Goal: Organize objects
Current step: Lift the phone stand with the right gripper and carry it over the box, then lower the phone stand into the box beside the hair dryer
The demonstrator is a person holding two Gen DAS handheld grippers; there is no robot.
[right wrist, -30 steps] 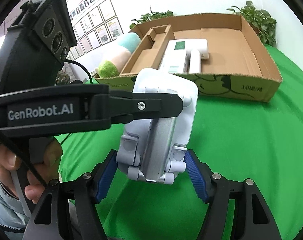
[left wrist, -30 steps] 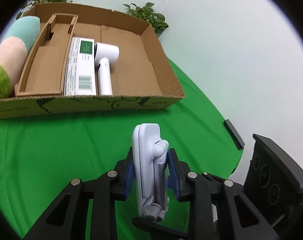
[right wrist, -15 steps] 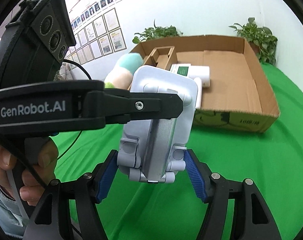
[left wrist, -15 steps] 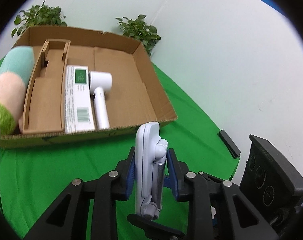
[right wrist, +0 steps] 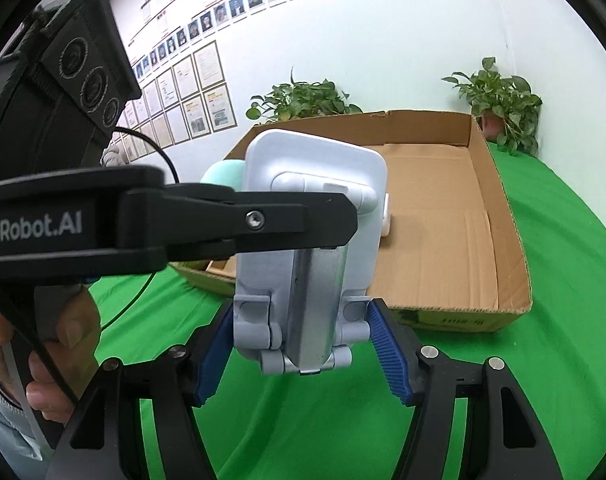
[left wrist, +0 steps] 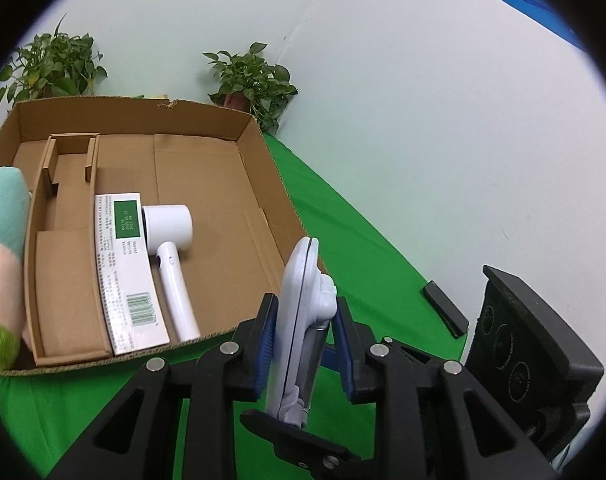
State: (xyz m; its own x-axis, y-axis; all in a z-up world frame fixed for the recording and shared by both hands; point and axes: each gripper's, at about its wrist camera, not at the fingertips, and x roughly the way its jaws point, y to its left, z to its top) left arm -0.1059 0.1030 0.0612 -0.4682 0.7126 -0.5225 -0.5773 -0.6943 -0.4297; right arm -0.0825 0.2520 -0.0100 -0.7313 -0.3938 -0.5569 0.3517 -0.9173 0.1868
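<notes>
Both grippers, left gripper [left wrist: 303,344] and right gripper [right wrist: 303,344], now hold the grey phone holder [left wrist: 303,320] higher, clamped across its thin and wide sides, and beyond them the cardboard box [left wrist: 263,168] holds a white hair dryer [left wrist: 171,260] and a carton [left wrist: 123,272].

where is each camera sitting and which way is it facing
Left wrist: sits on the left hand-held gripper, faces forward and down at the cardboard box; its black fingers show, the other gripper at right.
Right wrist: sits on the right hand-held gripper, faces the box from the other side; its fingers, the left gripper and a hand show.
Shared: both see the white folding stand held by both grippers, the box, green cloth, plants.
</notes>
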